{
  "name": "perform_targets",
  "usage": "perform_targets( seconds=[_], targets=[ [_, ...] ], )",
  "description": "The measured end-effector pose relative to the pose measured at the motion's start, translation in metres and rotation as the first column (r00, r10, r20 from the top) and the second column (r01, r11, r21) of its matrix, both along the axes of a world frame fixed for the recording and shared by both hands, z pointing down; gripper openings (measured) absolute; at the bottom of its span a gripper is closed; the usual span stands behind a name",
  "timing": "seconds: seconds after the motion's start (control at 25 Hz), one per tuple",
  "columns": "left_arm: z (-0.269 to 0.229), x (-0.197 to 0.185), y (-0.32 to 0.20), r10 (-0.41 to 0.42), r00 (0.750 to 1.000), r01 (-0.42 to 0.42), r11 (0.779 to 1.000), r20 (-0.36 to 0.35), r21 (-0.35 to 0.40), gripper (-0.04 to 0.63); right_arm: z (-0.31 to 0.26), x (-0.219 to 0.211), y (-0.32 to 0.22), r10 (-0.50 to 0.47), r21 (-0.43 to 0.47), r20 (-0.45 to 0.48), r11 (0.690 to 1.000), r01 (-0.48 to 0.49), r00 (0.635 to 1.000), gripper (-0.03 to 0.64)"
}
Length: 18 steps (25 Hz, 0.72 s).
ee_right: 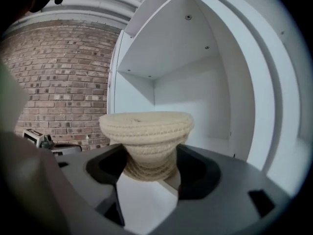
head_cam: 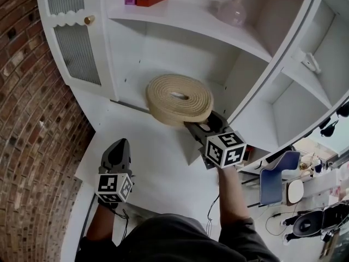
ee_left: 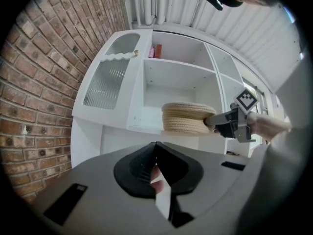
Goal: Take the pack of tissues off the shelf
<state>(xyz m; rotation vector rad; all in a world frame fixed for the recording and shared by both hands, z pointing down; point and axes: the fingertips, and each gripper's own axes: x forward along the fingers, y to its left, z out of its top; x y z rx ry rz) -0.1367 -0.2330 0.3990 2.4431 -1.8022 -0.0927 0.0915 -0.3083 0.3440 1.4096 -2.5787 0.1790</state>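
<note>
Two jaws of your right gripper [head_cam: 199, 127] pinch the near edge of the round woven tissue pack [head_cam: 179, 98]. It lies flat on the shelf [head_cam: 131, 89], at eleven o'clock from them. Your left gripper [head_cam: 121, 143] is closed, empty and farther away.

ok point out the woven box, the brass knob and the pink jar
woven box [head_cam: 196, 94]: head view, top face right of its slot
brass knob [head_cam: 89, 20]: head view, its round head
pink jar [head_cam: 233, 11]: head view, its body
</note>
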Motion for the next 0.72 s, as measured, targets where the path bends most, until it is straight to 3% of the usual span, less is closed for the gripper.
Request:
perform_targets(
  seconds=[0.2, 0.72],
  targets=[
    [0.0, -0.002, -0.002, -0.002, 1.0, 0.002, 1.0, 0.001, 0.002, 0.003, -0.009, 0.004, 0.01, 0.011, 0.068, 0.068, 0.998, -0.015, 0.998, 0.284],
    [-0.003, 0.001, 0.004, 0.008, 1.0, -0.008, 1.0, 0.008, 0.006, 0.003, -0.02, 0.016, 0.036, 0.011, 0.171, 0.159, 0.984, -0.038, 0.987, 0.247]
  ],
)
